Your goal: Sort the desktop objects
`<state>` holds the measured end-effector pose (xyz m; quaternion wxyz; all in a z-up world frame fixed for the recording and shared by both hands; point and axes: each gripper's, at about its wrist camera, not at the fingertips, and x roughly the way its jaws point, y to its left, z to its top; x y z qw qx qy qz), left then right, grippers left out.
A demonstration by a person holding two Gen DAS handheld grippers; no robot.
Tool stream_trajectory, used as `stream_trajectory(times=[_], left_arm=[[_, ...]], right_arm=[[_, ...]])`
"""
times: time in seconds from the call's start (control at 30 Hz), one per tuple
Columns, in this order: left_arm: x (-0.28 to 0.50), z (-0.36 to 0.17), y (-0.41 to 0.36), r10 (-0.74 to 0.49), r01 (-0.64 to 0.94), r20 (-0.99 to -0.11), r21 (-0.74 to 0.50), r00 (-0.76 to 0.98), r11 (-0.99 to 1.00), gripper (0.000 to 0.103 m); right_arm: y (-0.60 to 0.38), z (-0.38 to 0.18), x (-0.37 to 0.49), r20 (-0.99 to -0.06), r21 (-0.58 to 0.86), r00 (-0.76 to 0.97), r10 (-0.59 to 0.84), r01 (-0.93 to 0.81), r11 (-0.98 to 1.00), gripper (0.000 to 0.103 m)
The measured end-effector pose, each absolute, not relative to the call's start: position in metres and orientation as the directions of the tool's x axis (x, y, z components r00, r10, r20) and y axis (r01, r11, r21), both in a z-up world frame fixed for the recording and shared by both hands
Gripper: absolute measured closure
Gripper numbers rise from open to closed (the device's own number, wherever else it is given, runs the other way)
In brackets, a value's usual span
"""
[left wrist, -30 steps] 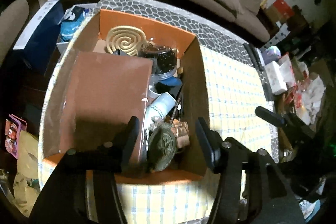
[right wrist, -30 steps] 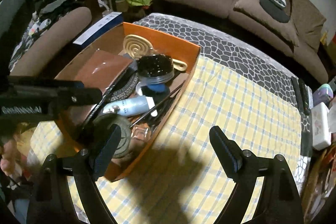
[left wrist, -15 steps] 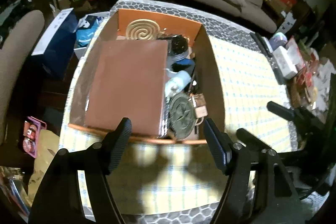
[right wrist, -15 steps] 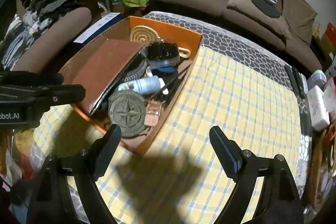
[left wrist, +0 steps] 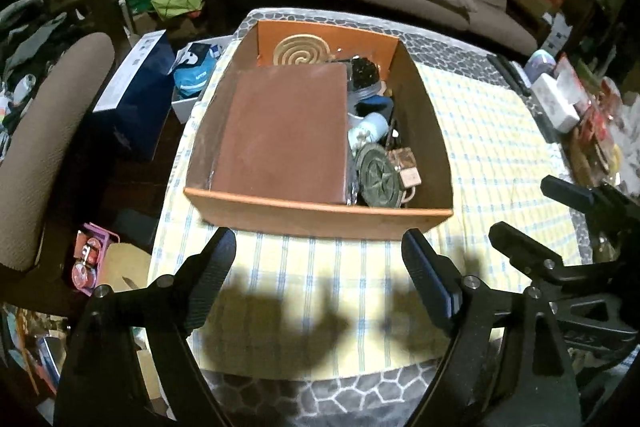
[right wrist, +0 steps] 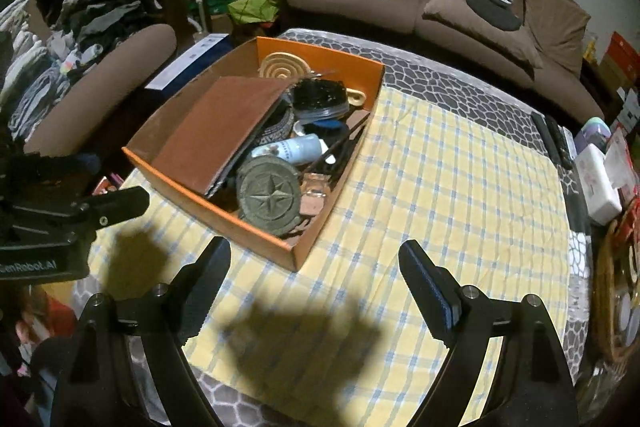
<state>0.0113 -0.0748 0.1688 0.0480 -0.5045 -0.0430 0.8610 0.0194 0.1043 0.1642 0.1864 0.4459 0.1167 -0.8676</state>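
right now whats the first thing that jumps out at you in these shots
The orange box on the yellow checked tablecloth draws the eye first, crammed with things. A big brown book leans across its left half, with a round compass-star disc at the near end and a wooden spiral coaster against the far wall. Both the left gripper and the right gripper hover open and empty short of the box.

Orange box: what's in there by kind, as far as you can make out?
In the orange box, some items are hidden:
Brown book: 1
Round compass disc: 1
Spiral coaster: 1
Pale blue tube: 1
Dark-lidded jar: 1
Total visible: 5
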Motion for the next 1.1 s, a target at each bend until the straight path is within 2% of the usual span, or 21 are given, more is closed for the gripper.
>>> stream_trajectory(times=[0.2,0.23,0.27,0.33,0.6,0.67,0.8,1.1], left_arm=[[0.029,0.170,-0.081,0.117,-0.032,-0.863,-0.116,-0.492,-0.993,0.019],[0.032,0.170,-0.081,0.116,-0.030,-0.862,-0.116,-0.494,-0.993,0.017],[0.035,0.170,-0.082,0.117,-0.028,-0.860,-0.119,-0.497,-0.993,0.008],[0.041,0.169,-0.084,0.122,-0.024,-0.854,-0.127,-0.506,-0.992,0.005],[0.053,0.157,-0.076,0.092,-0.019,-0.841,-0.097,-0.534,-0.995,0.005],[0.052,0.149,-0.076,0.096,-0.016,-0.844,-0.103,-0.528,-0.995,0.000],[0.046,0.132,-0.070,0.080,-0.024,-0.846,-0.080,-0.528,-0.997,0.000],[0.027,0.097,-0.043,0.062,-0.046,-0.853,-0.044,-0.519,-0.998,0.000]], right_arm=[[0.101,0.170,0.039,-0.807,-0.029,-0.544,-0.229,0.424,-0.905,0.015],[0.102,0.171,0.042,-0.806,-0.027,-0.545,-0.230,0.422,-0.906,0.015],[0.102,0.171,0.044,-0.804,-0.025,-0.547,-0.232,0.420,-0.907,0.015],[0.102,0.172,0.048,-0.798,-0.019,-0.555,-0.234,0.411,-0.912,0.015],[0.105,0.162,0.060,-0.780,0.015,-0.576,-0.245,0.375,-0.927,0.014],[0.110,0.157,0.060,-0.777,0.029,-0.580,-0.245,0.356,-0.934,0.014],[0.120,0.142,0.057,-0.780,0.040,-0.581,-0.230,0.321,-0.946,0.010],[0.150,0.097,0.043,-0.797,0.080,-0.576,-0.183,0.200,-0.977,0.010]])
